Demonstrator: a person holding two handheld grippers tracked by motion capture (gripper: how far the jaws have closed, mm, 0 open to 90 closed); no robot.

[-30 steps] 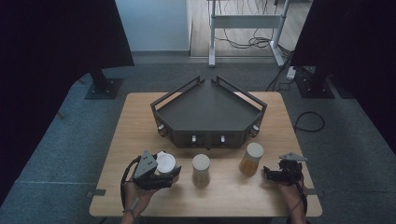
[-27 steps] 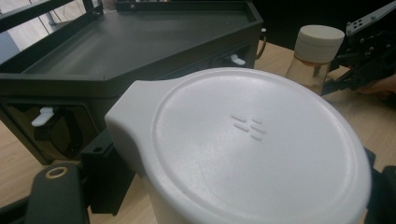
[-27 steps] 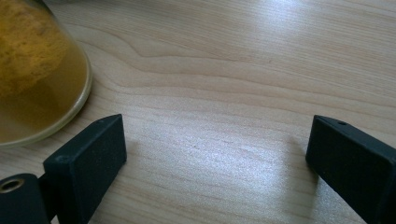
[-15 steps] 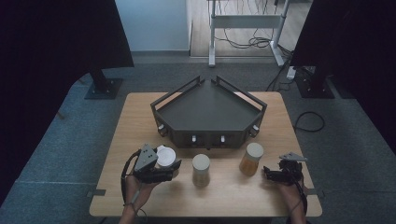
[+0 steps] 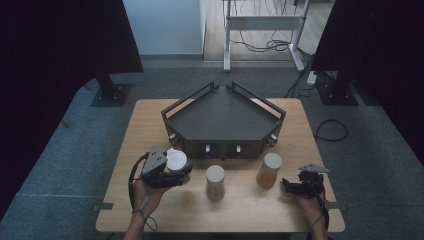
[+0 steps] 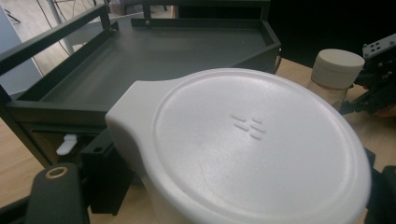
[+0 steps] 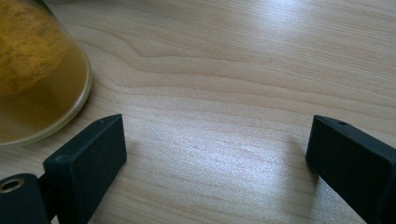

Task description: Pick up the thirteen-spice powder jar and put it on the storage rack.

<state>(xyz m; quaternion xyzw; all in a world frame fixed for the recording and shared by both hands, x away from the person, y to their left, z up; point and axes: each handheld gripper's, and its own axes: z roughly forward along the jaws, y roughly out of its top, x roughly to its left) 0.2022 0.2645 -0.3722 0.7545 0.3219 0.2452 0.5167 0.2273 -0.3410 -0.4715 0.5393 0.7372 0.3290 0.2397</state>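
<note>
High view: three jars; left tongs clamp the white-lidded jar, right tongs gape empty.

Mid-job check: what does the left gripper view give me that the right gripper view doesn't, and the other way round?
Left gripper view alone: the white lid of a container, close up between that gripper's fingers, the dark grey tray behind it, and a cream-capped jar farther off. Right gripper view alone: the right gripper with fingers spread wide over bare wood, holding nothing, and the base of a glass jar of yellow-orange stuff at the upper left, clear of the fingers. Shared: the light wooden table under both grippers.
</note>
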